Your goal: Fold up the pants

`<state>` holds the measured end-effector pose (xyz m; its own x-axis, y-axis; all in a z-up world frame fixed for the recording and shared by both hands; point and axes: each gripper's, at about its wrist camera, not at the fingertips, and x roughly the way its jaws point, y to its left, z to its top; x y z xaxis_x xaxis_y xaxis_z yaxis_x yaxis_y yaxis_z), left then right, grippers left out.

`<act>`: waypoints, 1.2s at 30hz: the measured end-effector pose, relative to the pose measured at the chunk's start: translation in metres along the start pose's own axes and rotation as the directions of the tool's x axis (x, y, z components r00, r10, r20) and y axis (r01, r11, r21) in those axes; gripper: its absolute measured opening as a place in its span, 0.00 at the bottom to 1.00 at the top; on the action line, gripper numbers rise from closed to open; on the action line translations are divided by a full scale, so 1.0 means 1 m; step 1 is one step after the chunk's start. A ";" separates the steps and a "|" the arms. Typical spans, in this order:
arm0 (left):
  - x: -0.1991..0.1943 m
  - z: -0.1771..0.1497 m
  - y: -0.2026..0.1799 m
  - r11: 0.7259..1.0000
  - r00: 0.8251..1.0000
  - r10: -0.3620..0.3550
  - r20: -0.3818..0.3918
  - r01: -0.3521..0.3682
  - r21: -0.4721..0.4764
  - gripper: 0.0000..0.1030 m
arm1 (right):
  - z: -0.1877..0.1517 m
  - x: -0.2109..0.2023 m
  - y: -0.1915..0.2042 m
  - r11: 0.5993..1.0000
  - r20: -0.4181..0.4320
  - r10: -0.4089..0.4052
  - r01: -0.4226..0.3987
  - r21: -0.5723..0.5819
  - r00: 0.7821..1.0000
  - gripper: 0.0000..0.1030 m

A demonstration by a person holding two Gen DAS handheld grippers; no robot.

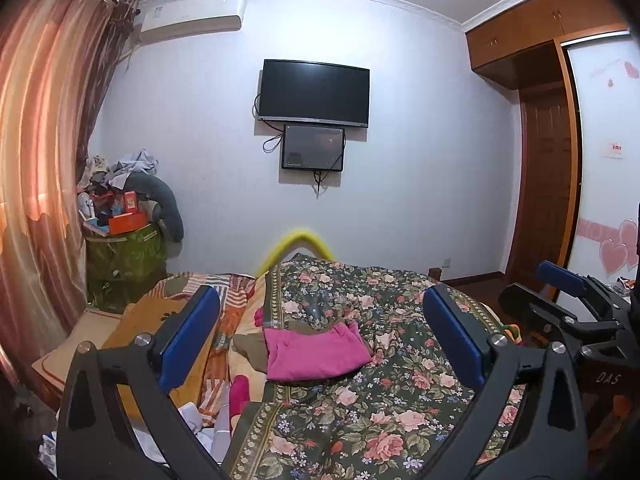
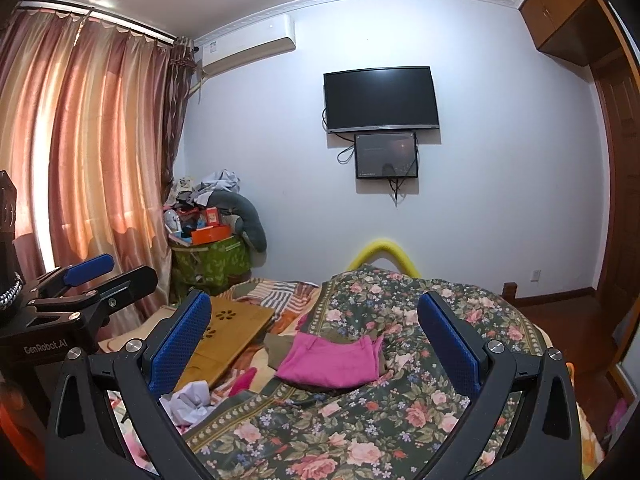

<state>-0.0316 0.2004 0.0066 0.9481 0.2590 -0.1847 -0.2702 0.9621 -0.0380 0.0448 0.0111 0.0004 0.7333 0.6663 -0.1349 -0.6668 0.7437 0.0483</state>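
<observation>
Floral bedding [image 1: 360, 412] spreads under both our tongs, and the pink pants [image 1: 316, 354] lie on it straight ahead, apart from either tool. Our left gripper [image 1: 320, 340] and right gripper [image 2: 314, 344] both stand wide, holding nothing. The pants look already bunched into a compact slab, long axis running across our line of reach. We judge them about equally near both hands, slightly left of the right tongs' centre.

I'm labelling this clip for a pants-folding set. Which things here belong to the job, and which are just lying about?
Belongs to the job:
- pink pants, already lying folded on the floral quilt
- left gripper, open
- right gripper, open

Just lying about:
- wooden lap tray
- crumpled white cloth
- green bin of clutter
- wall TV
</observation>
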 end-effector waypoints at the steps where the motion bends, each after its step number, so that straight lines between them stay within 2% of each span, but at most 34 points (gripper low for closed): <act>1: 0.000 0.000 0.000 1.000 1.000 -0.001 -0.001 0.001 0.000 1.00 | 0.000 0.000 0.000 1.000 0.000 0.000 0.000 0.001 1.000 1.00; 27: 0.003 -0.003 -0.006 0.999 0.999 -0.027 -0.021 0.027 0.019 1.00 | -0.001 0.001 0.002 1.000 -0.004 -0.002 0.002 0.011 1.000 1.00; 36: 0.007 -0.003 -0.003 1.000 0.999 -0.024 -0.034 0.024 -0.008 1.00 | -0.002 0.001 0.003 1.000 -0.012 -0.005 0.005 0.016 1.000 1.00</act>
<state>-0.0247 0.1990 0.0027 0.9479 0.2327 -0.2174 -0.2489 0.9672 -0.0500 0.0434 0.0135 -0.0018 0.7351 0.6617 -0.1475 -0.6605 0.7481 0.0639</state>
